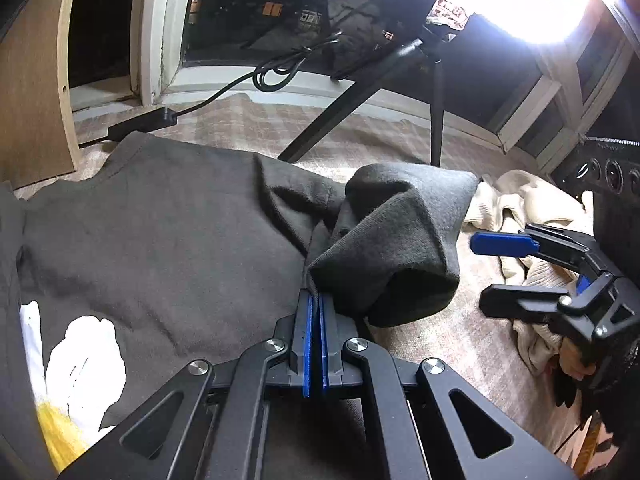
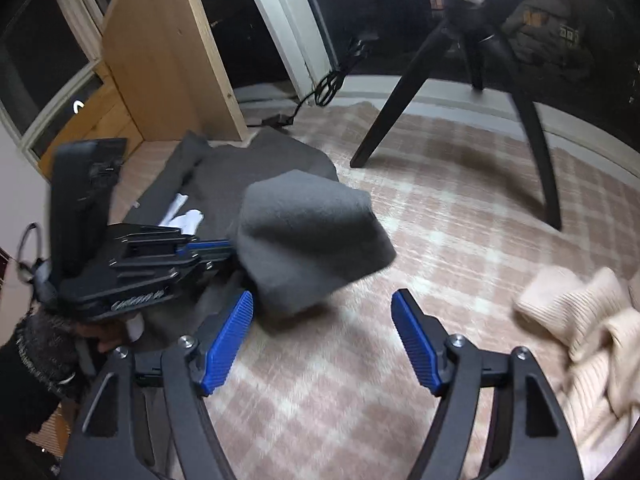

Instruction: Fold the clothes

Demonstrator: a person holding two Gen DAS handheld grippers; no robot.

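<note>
Grey garment point(image 1: 160, 232): one, sleeve lifted off the rug point(image 2: 440, 208)
Left gripper point(image 1: 316, 308): clamped on the sleeve
Right gripper point(image 2: 322, 312): held wide, nothing gripped
Cream garment point(image 2: 580, 320): one

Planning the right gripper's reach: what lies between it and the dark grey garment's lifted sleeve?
Only bare pink plaid rug, seen in the right wrist view, separates the open right gripper from the dark grey sleeve.

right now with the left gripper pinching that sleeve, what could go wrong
The left gripper holds only an edge of the dark grey sleeve, so the bunched cloth could slip free. The right gripper is open and empty, so nothing steadies the dark grey sweatshirt. The cream garment lies close by and may snag.
</note>
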